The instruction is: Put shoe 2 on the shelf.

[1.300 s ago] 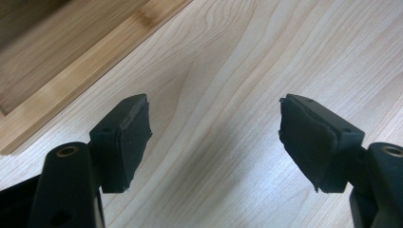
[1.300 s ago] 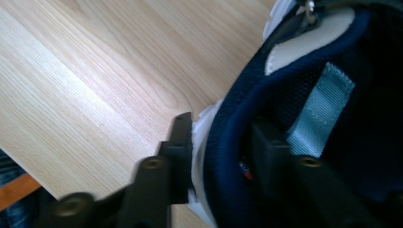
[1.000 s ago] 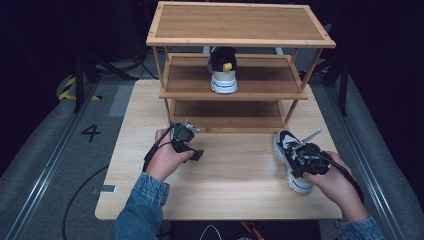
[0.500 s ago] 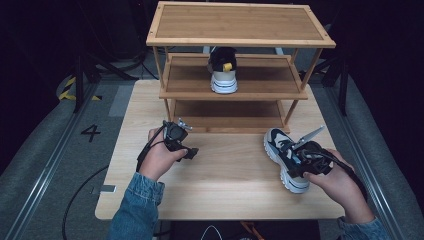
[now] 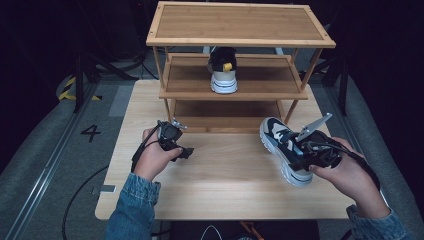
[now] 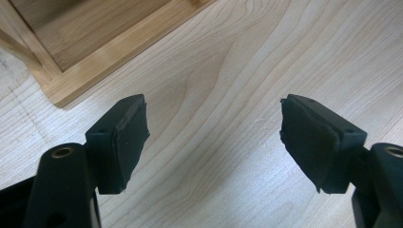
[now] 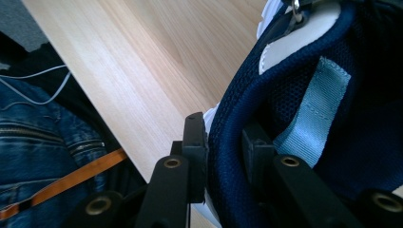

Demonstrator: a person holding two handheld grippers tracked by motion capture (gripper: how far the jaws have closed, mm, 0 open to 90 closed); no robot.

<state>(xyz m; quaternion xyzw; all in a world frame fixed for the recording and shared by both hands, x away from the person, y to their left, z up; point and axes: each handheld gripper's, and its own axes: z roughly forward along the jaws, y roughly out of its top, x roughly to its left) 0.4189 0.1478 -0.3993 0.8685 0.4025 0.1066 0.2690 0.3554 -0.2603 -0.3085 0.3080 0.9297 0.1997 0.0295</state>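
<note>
Lifted since the earlier frame, the navy-and-white mesh sneaker (image 5: 283, 149) hangs clamped by its collar in the right tool (image 5: 306, 159), heading (likely) for the bamboo three-tier shelf (image 5: 240, 41). Left tool (image 5: 183, 151) rests wide, empty, above the desk (image 5: 225, 175).

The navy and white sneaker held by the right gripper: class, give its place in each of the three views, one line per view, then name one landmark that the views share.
High view: the sneaker is at lower right, held by the right gripper.
Left gripper view: not in this picture.
Right gripper view: its navy collar fills the right side, pinched between the jaws.
Shared landmark: the pale wooden table.
</note>
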